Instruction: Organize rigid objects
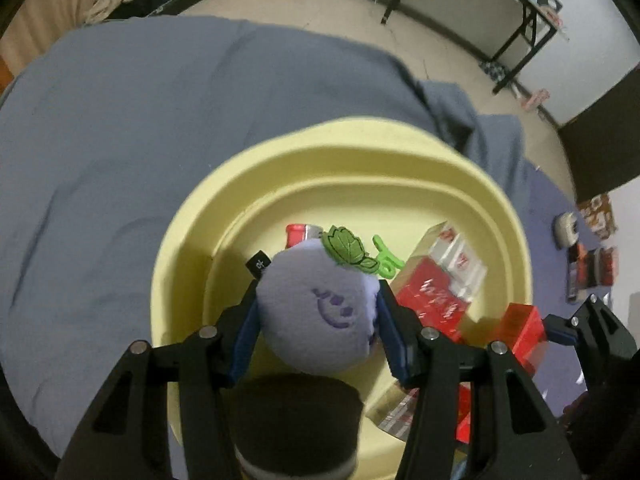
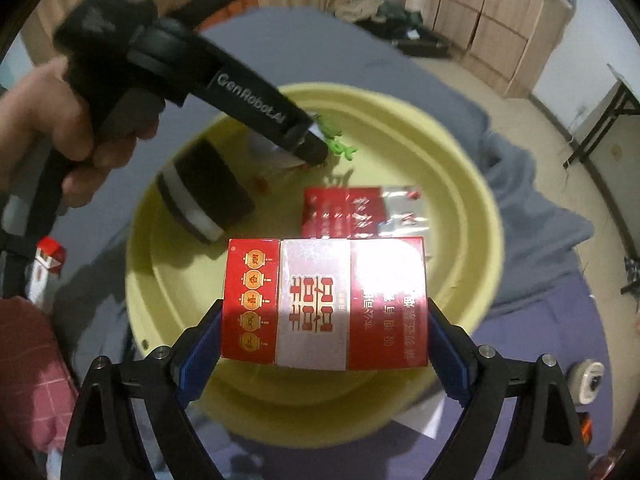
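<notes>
Item one: left gripper (image 1: 318,312) pinching the purple plush ball (image 1: 316,308) over the yellow basin (image 1: 176,264), which we judge is for dropping it in. Item two: right gripper (image 2: 325,320) clamped on a red and white carton (image 2: 325,304) at the basin's 6 o'clock rim, apparently bound inside too. Already within: a second red carton (image 2: 344,212) near centre and a green clip (image 2: 340,146) at 12 o'clock. Surface: grey-blue cloth (image 1: 120,120). Room: beige floor (image 1: 340,12), black-framed desk (image 1: 516,12) at 1 o'clock.
</notes>
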### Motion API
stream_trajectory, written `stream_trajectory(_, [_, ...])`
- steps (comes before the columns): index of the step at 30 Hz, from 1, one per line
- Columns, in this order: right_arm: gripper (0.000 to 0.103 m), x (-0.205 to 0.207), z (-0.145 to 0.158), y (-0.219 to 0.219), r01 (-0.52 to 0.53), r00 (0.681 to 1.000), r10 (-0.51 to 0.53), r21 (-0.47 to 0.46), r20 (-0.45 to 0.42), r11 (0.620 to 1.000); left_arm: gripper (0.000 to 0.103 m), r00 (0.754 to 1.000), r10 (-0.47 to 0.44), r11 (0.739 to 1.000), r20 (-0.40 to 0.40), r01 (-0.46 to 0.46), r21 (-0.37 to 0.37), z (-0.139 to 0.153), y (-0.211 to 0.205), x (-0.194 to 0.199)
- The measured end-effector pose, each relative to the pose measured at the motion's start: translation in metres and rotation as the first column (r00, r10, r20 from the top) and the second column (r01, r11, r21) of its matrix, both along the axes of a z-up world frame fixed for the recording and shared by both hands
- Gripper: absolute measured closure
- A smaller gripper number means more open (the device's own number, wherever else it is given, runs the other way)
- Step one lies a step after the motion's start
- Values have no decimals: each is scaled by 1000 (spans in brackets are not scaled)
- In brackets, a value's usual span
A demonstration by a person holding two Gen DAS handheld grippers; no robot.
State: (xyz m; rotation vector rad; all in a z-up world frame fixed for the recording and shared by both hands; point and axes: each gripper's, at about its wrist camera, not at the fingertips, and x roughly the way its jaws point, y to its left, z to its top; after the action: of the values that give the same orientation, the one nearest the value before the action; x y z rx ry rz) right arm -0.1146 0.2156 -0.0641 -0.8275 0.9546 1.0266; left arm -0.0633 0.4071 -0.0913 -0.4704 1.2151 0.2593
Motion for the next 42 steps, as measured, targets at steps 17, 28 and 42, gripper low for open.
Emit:
stream_trajectory(17, [0, 52, 92, -110, 306, 952, -299, 247, -63, 920, 0, 979, -41, 998, 201, 32, 48, 86, -41, 17])
stream_trajectory(28, [0, 140, 75, -346, 768, 624, -780, 221, -49, 601, 0, 920, -355, 930, 163, 366, -42, 55, -246, 124])
stream_trajectory(42, [0, 176, 74, -369, 771, 636, -766, 137, -96, 622, 0, 919, -387, 922, 74, 388, -9, -5, -357, 160])
